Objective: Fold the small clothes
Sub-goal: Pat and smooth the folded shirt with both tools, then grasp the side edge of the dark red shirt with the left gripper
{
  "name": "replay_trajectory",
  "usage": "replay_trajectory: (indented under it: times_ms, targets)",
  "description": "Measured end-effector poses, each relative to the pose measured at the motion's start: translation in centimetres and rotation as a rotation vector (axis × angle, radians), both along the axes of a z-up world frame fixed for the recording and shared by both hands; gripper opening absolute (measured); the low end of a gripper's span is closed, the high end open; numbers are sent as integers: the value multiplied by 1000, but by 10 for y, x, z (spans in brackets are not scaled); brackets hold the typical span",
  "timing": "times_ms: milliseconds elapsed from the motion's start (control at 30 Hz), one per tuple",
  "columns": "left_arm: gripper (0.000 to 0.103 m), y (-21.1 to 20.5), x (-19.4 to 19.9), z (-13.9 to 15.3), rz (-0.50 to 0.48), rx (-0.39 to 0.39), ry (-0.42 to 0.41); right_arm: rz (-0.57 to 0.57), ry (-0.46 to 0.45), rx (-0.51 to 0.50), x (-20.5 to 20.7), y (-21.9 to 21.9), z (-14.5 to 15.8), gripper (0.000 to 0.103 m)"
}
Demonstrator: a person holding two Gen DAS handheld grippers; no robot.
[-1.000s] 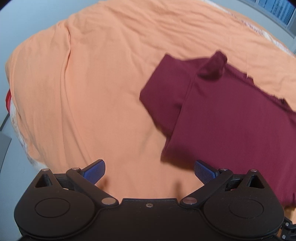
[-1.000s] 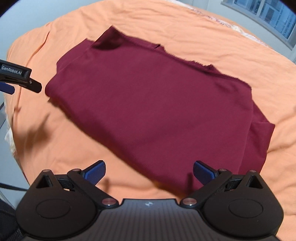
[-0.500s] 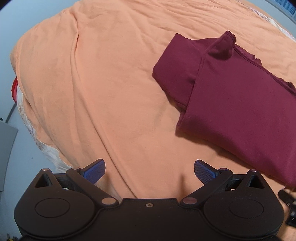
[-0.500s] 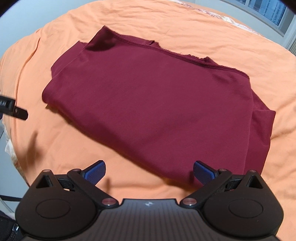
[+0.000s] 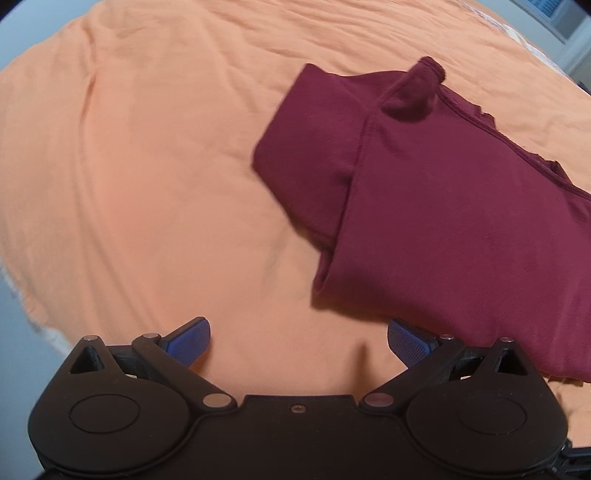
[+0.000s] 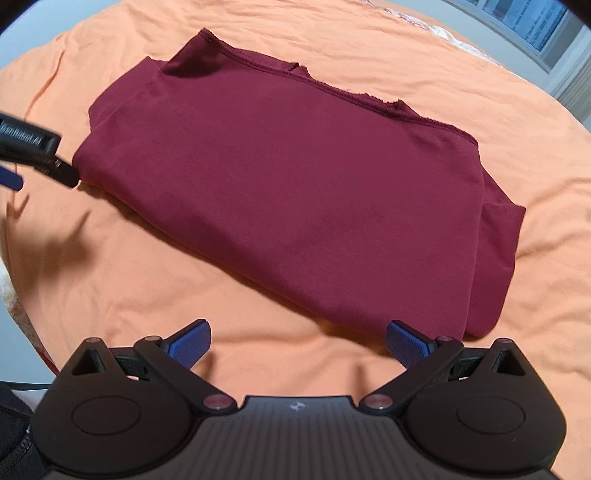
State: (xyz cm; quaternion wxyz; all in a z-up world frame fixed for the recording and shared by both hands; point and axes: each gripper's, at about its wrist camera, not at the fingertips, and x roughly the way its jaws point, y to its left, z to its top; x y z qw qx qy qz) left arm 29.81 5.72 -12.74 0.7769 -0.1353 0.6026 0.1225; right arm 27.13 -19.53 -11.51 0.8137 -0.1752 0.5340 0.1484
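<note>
garment: maroon folded garment (image 6: pixel 295 192) lying flat on orange bedsheet (image 6: pixel 443 66)
right gripper (image 6: pixel 297 341): 2 blue pads spread apart, empty, just beside the garment's near edge
left gripper (image 6: pixel 26 155): blurred, possibly touching the garment's left corner

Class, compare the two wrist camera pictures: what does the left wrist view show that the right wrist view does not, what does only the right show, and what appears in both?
Only the left wrist view shows the left gripper head-on, jaws open, above a wide bare stretch of the orange sheet.

Only the right wrist view shows the right gripper, also open, a window at the top right, the garment's far right edge, and the left gripper from the side.

Both show the folded maroon garment lying on the orange sheet, held by neither gripper.
</note>
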Motion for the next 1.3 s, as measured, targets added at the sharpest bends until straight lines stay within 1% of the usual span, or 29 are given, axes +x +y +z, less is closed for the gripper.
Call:
replay_trajectory:
  times_ms: [100, 167, 233, 300, 400, 467, 533, 633, 700, 767, 900, 1000, 1067, 1133, 1300]
  targets:
    - [102, 1, 10, -4, -38, -38, -20, -19, 7, -20, 0, 4, -1, 103]
    - [102, 2, 15, -7, -75, -79, -42, -25, 10, -32, 3, 9, -2, 103]
    - [102, 3, 20, -11, -103, -117, -50, -46, -18, -47, 11, 14, -1, 103]
    - [102, 6, 23, -16, -119, -152, -49, -91, -58, -51, 21, 19, 2, 103]
    - [102, 13, 28, -22, -122, -179, -44, -162, -119, -21, 38, 27, 6, 103]
    - [102, 20, 32, -26, -122, -186, -41, -189, -137, -6, 47, 33, 4, 103]
    - [102, 25, 35, -28, -134, -169, -47, -173, -143, 1, 54, 39, 0, 103]
    - [102, 32, 39, -28, -170, -137, -74, -107, -141, -20, 64, 50, -7, 103]
    - [102, 37, 44, -31, -186, -149, -75, -90, -142, -35, 70, 54, -13, 103]
    - [102, 41, 49, -33, -190, -169, -74, -93, -124, -49, 75, 59, -19, 103]
    - [102, 49, 55, -34, -177, -214, -80, -105, -95, -76, 78, 65, -32, 103]
    - [95, 54, 60, -35, -161, -288, -82, -95, -94, -87, 79, 67, -40, 103]
    - [84, 56, 63, -35, -152, -329, -83, -95, -97, -84, 77, 66, -43, 103]
    - [77, 57, 63, -35, -154, -357, -85, -116, -101, -71, 77, 63, -48, 103]
    - [71, 59, 63, -35, -150, -365, -78, -196, -127, -31, 68, 56, -51, 103]
